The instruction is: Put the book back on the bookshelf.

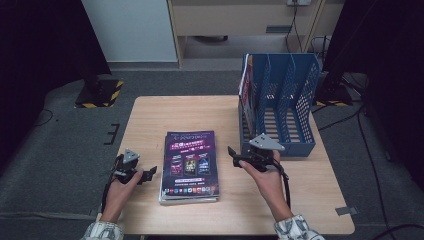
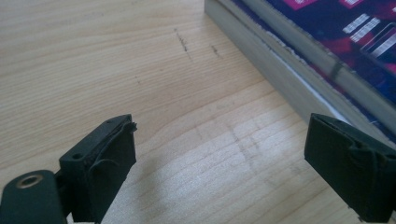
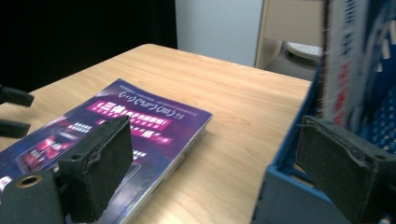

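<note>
The wooden table was the biggest thing going, sitting on grey carpet with dark curtains either side. On its back right corner stood a blue mesh file rack with several slots, and one book or magazine was already standing upright in the leftmost slot.

Near the middle of the table, toward the front, lay a stack of magazines, flat, with a purple cover on top showing pink banners and a few product pictures. From the left gripper view you could see pale page edges under that cover, so it was definitely more than one.

The right gripper was hovering between the stack and the front left corner of the rack, jaws spread wide with nothing between them. In the right gripper view, one pad sat over the purple cover and the other in front of the rack's blue wall.

The left gripper was low over the table just left of the stack, jaws also wide apart and holding nothing, only bare wood between them, with the right pad close to the stack's edge.
</note>
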